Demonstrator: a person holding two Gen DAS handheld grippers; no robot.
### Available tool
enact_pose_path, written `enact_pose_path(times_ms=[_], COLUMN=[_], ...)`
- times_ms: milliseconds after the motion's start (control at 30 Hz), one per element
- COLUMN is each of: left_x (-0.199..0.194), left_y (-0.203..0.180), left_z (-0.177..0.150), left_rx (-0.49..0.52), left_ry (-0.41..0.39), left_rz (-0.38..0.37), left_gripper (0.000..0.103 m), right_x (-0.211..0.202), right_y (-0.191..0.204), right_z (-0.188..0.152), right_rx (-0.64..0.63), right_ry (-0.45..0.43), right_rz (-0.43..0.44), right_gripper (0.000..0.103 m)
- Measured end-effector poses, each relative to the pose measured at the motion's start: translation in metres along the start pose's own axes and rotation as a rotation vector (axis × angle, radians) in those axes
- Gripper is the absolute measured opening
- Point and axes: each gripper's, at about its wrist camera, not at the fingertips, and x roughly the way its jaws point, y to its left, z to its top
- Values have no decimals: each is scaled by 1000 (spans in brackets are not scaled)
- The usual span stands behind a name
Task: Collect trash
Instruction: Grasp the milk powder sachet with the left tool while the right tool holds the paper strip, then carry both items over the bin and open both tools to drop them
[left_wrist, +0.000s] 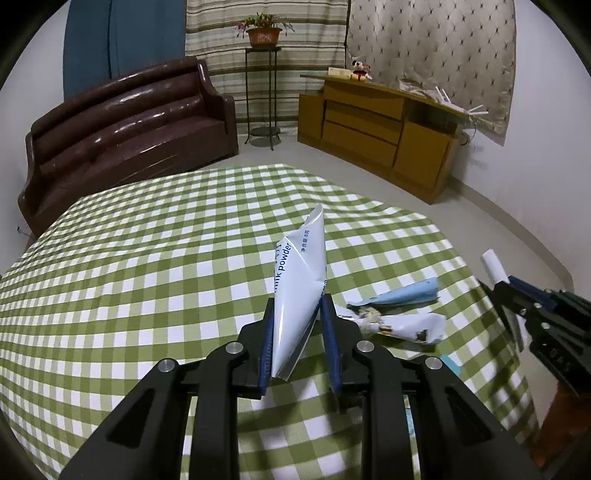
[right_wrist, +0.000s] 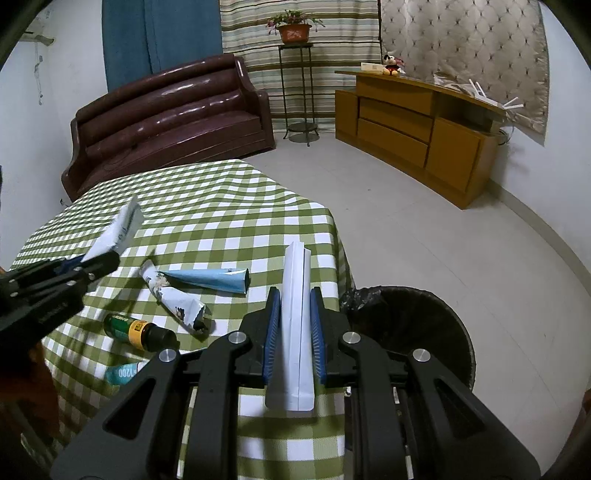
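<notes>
Two grippers, two pieces of litter: the left gripper (left_wrist: 297, 314) is clamped narrow on a white milk-powder sachet (left_wrist: 301, 273), lifted clear of the checked tablecloth (left_wrist: 147, 277), while the right gripper (right_wrist: 294, 314) pinches a folded white paper packet (right_wrist: 295, 314) near the table's corner. A black-lined waste bin (right_wrist: 417, 325) stands on the floor just beside that corner, below and to the right of the right gripper. Doing the step well probably means carrying each piece fully over the bin's mouth before the jaws part, since light, creased wrappers can drift or cling to a pad. Still on the cloth lie a pale blue paper cone (right_wrist: 210, 278), a crumpled printed wrapper (right_wrist: 177, 304), a dark bottle with a yellow label (right_wrist: 140, 332) and a teal-capped tube (right_wrist: 122, 373) partly hidden at the near edge. Behind the table, a glossy brown sofa (right_wrist: 166, 118), a potted plant on a wire stand (right_wrist: 294, 31) and a wooden cabinet (right_wrist: 417, 129) line the pale tiled floor.
</notes>
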Motion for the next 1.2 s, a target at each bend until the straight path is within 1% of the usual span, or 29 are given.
enact_pose_path(times_ms=[200, 400, 533, 833, 1000, 1200], left_x=[-21, -29, -26, -14, -4, 13], left_y=[-19, -57, -80, -131, -148, -166], left_z=[-2, -7, -7, -2, -1, -2], left_rx=[3, 26, 36, 78, 94, 110], left_ry=[-32, -43, -37, -36, -23, 6], left_rz=[-43, -101, -139, -199, -210, -204], left_gripper=[24, 24, 24, 24, 24, 24], right_x=[-14, -28, -35, -40, -35, -27], right_y=[-11, -29, -45, -78, -92, -107], right_z=[-4, -11, -14, -19, -19, -19], right_rx=[15, 35, 54, 90, 102, 119], right_ry=[-12, -22, -25, -32, -33, -26], right_rz=[-21, -54, -80, -123, -133, -137], right_gripper=[17, 17, 17, 17, 17, 17])
